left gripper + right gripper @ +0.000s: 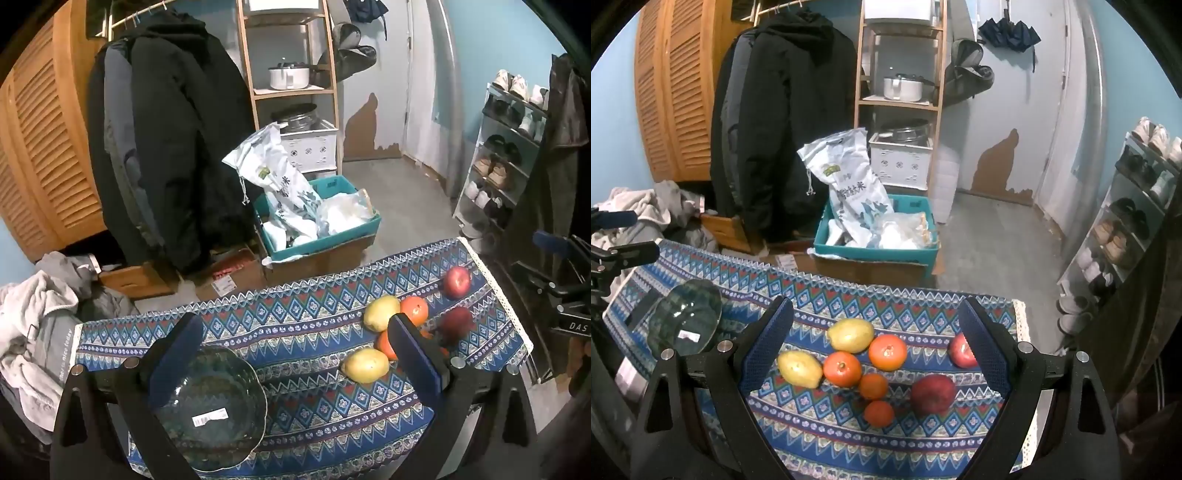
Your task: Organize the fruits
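Note:
A small table (303, 317) under a blue patterned cloth bears a glass bowl (207, 410) at its left and loose fruit at its right. In the right wrist view lie two yellow mangoes (850, 334) (799, 368), several oranges (887, 352) (842, 368) and two red apples (932, 393) (960, 350). My right gripper (877, 343) hovers open above the fruit, touching nothing. My left gripper (295, 347) stands open over the bowl's right rim and the cloth, with nothing between its fingers. The same bowl (685, 321) shows at the left of the right wrist view.
Behind the table sit a teal crate (877, 251) with bags on a cardboard box, a rack of dark coats (783, 122), a wooden shelf (901, 99) with pots, and a heap of clothes (40, 332) at the left. A shoe rack (1123, 229) stands at the right.

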{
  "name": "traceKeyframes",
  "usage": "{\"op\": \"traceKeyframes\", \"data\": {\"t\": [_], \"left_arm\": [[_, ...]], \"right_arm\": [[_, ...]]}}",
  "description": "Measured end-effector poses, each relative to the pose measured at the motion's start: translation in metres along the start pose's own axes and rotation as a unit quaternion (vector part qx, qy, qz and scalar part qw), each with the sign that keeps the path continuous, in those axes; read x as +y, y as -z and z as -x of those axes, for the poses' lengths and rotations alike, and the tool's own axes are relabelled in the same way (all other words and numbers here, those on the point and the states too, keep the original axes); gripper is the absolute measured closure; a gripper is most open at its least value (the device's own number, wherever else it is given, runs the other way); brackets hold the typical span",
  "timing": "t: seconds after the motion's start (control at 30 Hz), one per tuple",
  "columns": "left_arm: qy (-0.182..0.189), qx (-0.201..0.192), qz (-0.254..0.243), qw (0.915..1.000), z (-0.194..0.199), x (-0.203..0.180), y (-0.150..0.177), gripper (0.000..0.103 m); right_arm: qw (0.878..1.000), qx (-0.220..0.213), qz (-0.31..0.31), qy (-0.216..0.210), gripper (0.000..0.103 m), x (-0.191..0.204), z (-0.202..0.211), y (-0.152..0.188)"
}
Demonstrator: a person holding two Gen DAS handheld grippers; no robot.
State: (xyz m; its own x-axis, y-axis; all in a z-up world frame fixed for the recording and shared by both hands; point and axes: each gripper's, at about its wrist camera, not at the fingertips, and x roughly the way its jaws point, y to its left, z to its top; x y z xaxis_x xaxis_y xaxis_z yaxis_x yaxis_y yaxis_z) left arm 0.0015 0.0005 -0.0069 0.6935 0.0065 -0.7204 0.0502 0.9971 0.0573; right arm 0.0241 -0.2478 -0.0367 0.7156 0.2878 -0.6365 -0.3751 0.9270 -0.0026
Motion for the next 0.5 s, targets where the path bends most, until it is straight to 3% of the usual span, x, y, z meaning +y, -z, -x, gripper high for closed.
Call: {"op": "traceKeyframes", "data": {"t": [0.5], "left_arm": [[-0.003, -0.003, -0.010, 0.9999, 0.0003, -0.0042, 0.0003, 0.002]], "right_arm": [[1.000, 0.001, -0.001, -0.001, 0.013, -0.0053, 0.0016, -0.0050]]}}
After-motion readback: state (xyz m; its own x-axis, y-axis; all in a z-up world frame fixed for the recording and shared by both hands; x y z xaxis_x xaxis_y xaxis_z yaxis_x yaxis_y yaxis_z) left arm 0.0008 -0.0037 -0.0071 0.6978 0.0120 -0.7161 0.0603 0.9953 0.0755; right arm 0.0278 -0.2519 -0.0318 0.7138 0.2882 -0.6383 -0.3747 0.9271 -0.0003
